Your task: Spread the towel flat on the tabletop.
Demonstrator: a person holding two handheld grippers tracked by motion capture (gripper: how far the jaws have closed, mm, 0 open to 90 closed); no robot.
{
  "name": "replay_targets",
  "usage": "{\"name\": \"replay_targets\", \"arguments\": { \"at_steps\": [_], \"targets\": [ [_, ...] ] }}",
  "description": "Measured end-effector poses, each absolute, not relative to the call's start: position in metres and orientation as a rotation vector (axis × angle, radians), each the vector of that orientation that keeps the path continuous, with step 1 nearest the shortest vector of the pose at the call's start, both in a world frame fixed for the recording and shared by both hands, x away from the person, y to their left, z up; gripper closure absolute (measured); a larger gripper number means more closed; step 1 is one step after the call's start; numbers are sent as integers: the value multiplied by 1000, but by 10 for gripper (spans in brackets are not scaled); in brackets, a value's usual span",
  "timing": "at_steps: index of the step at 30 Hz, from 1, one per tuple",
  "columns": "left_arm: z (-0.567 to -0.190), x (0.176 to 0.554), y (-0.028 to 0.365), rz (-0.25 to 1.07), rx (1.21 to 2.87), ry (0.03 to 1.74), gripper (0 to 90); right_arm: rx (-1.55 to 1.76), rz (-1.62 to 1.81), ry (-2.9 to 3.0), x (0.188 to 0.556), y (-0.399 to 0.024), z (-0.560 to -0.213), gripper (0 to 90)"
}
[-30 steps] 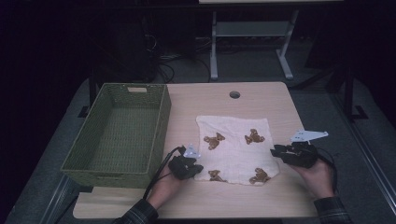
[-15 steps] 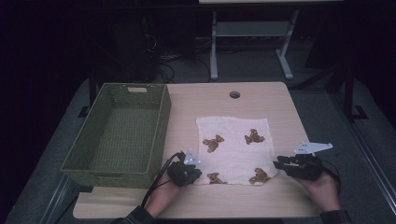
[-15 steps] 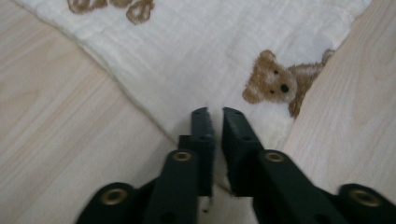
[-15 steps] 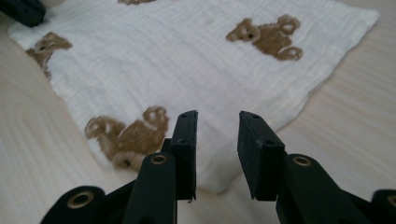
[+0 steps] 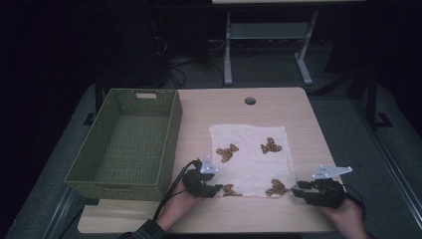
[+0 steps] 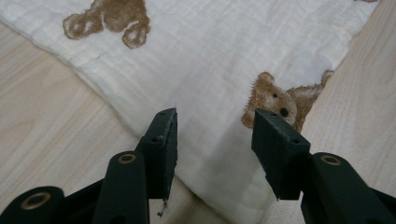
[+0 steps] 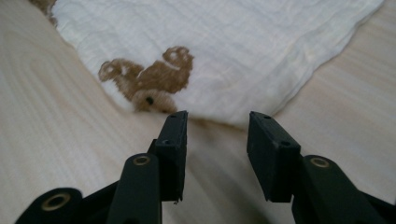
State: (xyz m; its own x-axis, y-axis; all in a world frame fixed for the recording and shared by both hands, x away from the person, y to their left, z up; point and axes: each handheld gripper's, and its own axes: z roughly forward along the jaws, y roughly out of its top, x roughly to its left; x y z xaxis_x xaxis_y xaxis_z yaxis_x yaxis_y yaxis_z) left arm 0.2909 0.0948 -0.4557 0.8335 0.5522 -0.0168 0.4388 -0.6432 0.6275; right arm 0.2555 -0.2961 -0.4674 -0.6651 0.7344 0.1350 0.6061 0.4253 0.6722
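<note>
1. Here, a white cloth (image 5: 251, 158) printed with brown teddy bears lay spread flat on the wooden table (image 5: 288, 109), to the right of a green woven basket (image 5: 124, 144).
2. The left gripper (image 5: 215, 189) sat at the cloth's near-left corner, held in the person's left hand (image 5: 174, 209). In the left gripper view its jaws stood apart over that corner of the cloth (image 6: 210, 70), having just been opening, with the fabric lying between them but not pinched. A bear's face (image 6: 273, 100) showed just beyond one pad.
3. The right gripper (image 5: 298, 190) rested low at the cloth's near-right corner, held in the right hand (image 5: 343, 216). In the right gripper view its jaws were likewise spread, having just been opening, and the corner of the cloth (image 7: 224, 56) lay just ahead of the pads, which gripped nothing; bare table (image 7: 56, 116) lay between them.
4. A printed bear (image 7: 149, 79) lay near that corner, just beyond the left-hand pad.
5. The basket stood near the table's left edge, well apart from both grippers' tips.
</note>
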Motion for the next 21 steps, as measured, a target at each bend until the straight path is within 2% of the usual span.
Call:
{"name": "replay_targets", "arguments": {
  "at_steps": [4, 6, 8, 9, 16, 21],
  "targets": [
    [-455, 292, 95, 235, 2366, 720, 491, 1155, 1084, 2479, 260, -291, -465, 585],
    [-455, 291, 95, 237, 2362, 719, 491, 1127, 1075, 2504, 263, -287, -467, 689],
    [-455, 291, 95, 236, 2362, 719, 492, 1112, 1053, 2528, 266, -284, -468, 842],
    [-455, 291, 95, 235, 2362, 720, 492, 1101, 1057, 2530, 267, -283, -468, 865],
    [-453, 293, 97, 228, 2358, 728, 492, 1053, 1143, 2521, 280, -276, -448, 874],
    [-453, 294, 98, 223, 2356, 731, 492, 1018, 1127, 2547, 317, -251, -435, 864]
  ]
}}
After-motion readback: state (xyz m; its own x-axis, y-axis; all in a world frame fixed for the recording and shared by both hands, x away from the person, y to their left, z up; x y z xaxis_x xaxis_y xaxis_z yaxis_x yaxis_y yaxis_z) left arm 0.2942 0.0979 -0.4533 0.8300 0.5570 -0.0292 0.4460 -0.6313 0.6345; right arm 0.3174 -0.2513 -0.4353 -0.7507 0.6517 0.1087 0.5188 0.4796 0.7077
